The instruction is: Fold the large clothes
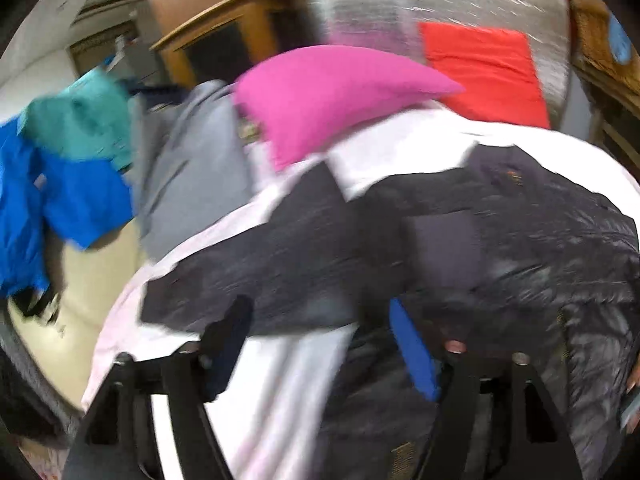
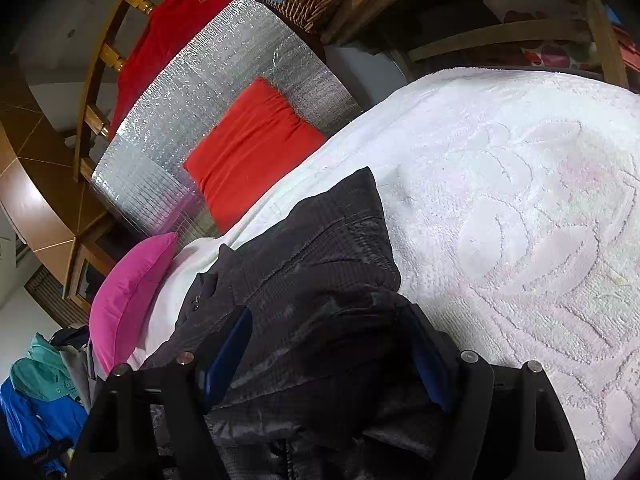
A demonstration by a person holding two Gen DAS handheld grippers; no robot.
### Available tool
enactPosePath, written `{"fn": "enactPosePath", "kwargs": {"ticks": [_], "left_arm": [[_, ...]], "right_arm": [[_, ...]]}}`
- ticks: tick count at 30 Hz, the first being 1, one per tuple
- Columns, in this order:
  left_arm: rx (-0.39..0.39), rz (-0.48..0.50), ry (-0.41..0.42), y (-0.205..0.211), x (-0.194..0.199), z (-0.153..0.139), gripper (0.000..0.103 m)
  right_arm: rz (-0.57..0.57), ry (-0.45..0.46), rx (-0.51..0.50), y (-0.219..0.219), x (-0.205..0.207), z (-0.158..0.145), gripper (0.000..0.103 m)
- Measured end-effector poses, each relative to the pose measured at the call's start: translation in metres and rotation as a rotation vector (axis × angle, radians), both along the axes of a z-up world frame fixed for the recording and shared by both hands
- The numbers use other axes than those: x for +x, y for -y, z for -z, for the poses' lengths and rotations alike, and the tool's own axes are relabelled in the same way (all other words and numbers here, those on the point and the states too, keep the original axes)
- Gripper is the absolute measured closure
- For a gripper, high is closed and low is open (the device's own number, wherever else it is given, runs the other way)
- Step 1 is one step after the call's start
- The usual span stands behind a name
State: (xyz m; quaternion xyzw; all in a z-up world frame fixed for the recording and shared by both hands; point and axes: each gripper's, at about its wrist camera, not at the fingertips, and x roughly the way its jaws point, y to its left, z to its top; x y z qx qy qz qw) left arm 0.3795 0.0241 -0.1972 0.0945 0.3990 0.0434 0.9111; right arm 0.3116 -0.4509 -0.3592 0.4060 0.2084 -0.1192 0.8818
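Observation:
A dark grey quilted jacket [image 1: 500, 232] lies on a white towel-like cover [image 1: 400, 148], blurred in the left wrist view. My left gripper [image 1: 320, 336] is open just above the jacket's near edge, its blue pads [image 1: 414, 352] wide apart, holding nothing. In the right wrist view the jacket [image 2: 320, 248] lies bunched on the white textured cover [image 2: 520, 200]. My right gripper [image 2: 332, 344] is open with its fingers on either side of a fold of the jacket; the cloth fills the gap between the blue pads [image 2: 228, 356].
A pink pillow [image 1: 328, 92] [image 2: 128, 300] and a red cushion [image 1: 484, 68] [image 2: 252, 148] lie beyond the jacket, against a silver foil mat [image 2: 192, 92]. Blue and teal clothes [image 1: 60, 168] [image 2: 36, 400] and a grey garment [image 1: 192, 168] hang at the left. Wooden chairs [image 2: 520, 28] stand behind.

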Motion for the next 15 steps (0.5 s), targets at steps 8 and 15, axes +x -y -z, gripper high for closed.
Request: {"fn": "enactPosePath", "kwargs": {"ticks": [8,15], "left_arm": [[-0.187,-0.299,-0.092,-0.16,0.003,0.029,0.023],[-0.547,-0.446,-0.166,-0.223,0.034,0.079,0.023]], "right_arm": [[0.002,-0.003,-0.002,-0.002,0.001,0.0,0.023],[0.001,-0.009,-0.008,-0.002,0.001,0.0,0.023]]}}
